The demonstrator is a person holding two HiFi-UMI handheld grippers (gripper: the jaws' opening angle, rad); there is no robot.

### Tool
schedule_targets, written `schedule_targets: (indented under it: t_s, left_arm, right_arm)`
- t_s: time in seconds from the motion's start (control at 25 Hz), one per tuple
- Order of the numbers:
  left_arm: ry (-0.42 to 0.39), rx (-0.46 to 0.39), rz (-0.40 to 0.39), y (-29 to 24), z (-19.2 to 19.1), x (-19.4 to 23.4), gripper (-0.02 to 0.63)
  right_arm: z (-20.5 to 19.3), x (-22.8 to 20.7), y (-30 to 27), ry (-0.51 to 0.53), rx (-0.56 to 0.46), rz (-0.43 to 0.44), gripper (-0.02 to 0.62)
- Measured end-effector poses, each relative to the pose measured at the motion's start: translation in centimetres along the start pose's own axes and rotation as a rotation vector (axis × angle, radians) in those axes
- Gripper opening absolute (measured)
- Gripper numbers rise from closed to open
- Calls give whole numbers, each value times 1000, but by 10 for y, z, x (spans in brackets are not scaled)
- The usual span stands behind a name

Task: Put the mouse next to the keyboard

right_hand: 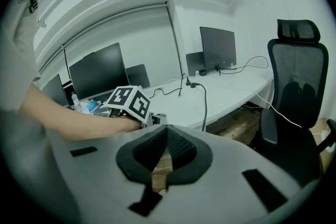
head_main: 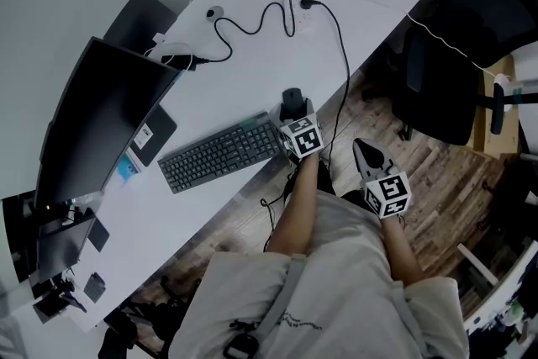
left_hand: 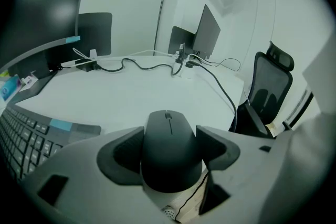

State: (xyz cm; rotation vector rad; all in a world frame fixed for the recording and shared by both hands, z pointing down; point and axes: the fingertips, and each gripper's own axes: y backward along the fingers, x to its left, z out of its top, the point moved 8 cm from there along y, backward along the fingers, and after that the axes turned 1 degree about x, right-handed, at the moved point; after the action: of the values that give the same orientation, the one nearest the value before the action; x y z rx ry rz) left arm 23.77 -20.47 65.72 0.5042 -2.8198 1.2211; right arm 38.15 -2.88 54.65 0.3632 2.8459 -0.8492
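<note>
A black mouse [head_main: 292,102] [left_hand: 169,149] sits between the jaws of my left gripper [head_main: 292,112] [left_hand: 169,135], which is shut on its sides. It is low over the white table [head_main: 252,88], just right of the black keyboard [head_main: 220,152] [left_hand: 18,136]; whether it touches the tabletop I cannot tell. In the left gripper view the keyboard's end lies at the lower left. My right gripper [head_main: 368,154] [right_hand: 166,138] is off the table's front edge, above the wooden floor. Its jaws are shut with nothing between them.
A dark monitor [head_main: 92,122] stands left of the keyboard. Black cables and a power strip [head_main: 292,2] run across the far side of the table. A black office chair [head_main: 445,71] [right_hand: 296,81] stands on the floor to the right.
</note>
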Motion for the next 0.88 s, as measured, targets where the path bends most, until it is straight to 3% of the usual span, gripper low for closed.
schedule_targets:
  t_s: [0.4, 0.64, 0.88]
  left_arm:
    - [14, -61, -27, 21, 1, -1, 302]
    - [30, -157, -42, 61, 11, -5, 302]
    - [12, -213, -38, 108, 14, 21, 302]
  right_arm:
    - [-8, 7, 10, 24, -2, 26, 2]
    - [-9, 12, 8, 31, -18, 76, 3]
    - [-3, 31, -3, 38, -41, 135, 3]
